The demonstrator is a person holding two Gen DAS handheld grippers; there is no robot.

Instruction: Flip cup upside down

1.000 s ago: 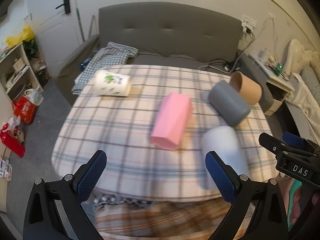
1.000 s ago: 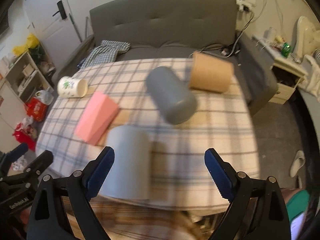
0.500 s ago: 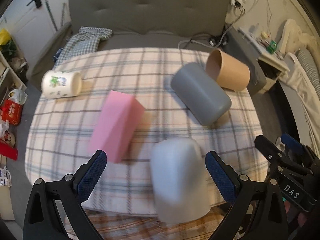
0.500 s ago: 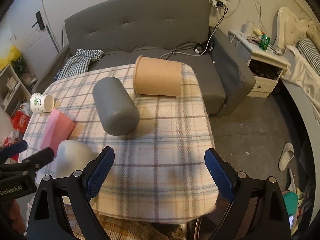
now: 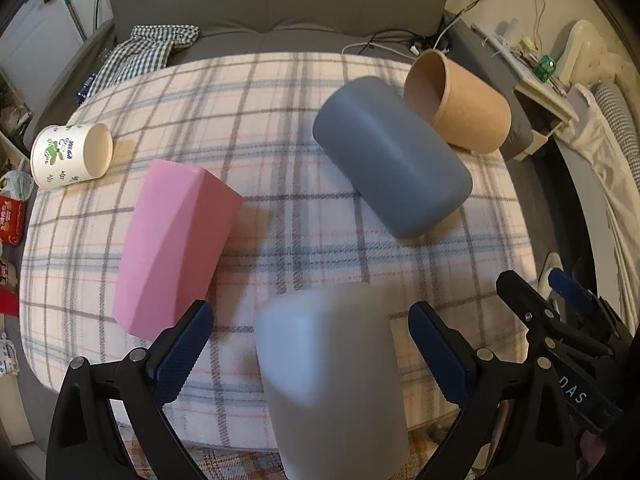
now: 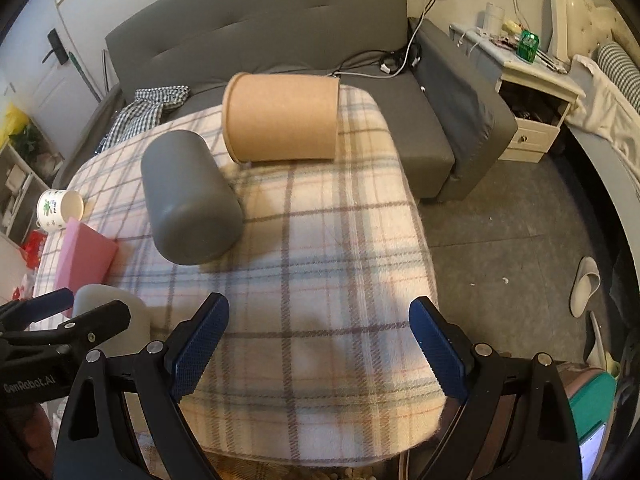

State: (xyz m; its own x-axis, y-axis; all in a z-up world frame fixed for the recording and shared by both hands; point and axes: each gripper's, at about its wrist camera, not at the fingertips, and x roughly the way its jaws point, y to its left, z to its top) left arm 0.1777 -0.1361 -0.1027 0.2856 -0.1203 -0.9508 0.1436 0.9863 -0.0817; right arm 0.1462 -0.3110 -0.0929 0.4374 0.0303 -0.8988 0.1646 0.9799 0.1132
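Observation:
Several cups lie on their sides on a plaid-covered table (image 5: 280,128). A pale grey cup (image 5: 332,376) lies at the near edge, between the open jaws of my left gripper (image 5: 310,346), untouched by either pad. It also shows in the right wrist view (image 6: 116,320), partly behind the left gripper. A dark grey cup (image 5: 390,162) (image 6: 188,204), a brown paper cup (image 5: 460,106) (image 6: 280,118), a pink cup (image 5: 176,248) (image 6: 82,258) and a white printed cup (image 5: 70,156) (image 6: 58,208) lie further off. My right gripper (image 6: 318,344) is open and empty over the table's near right part.
A grey sofa (image 6: 260,28) stands behind the table with a checked cloth (image 5: 148,48) and cables on it. A white nightstand (image 6: 524,92) is at the right. A slipper (image 6: 584,284) lies on the floor. Shelves are at the left.
My left gripper has moved right and closer, so the pale grey cup now lies between its jaws. My right gripper has swung right, off the pale cup, toward the table's right side.

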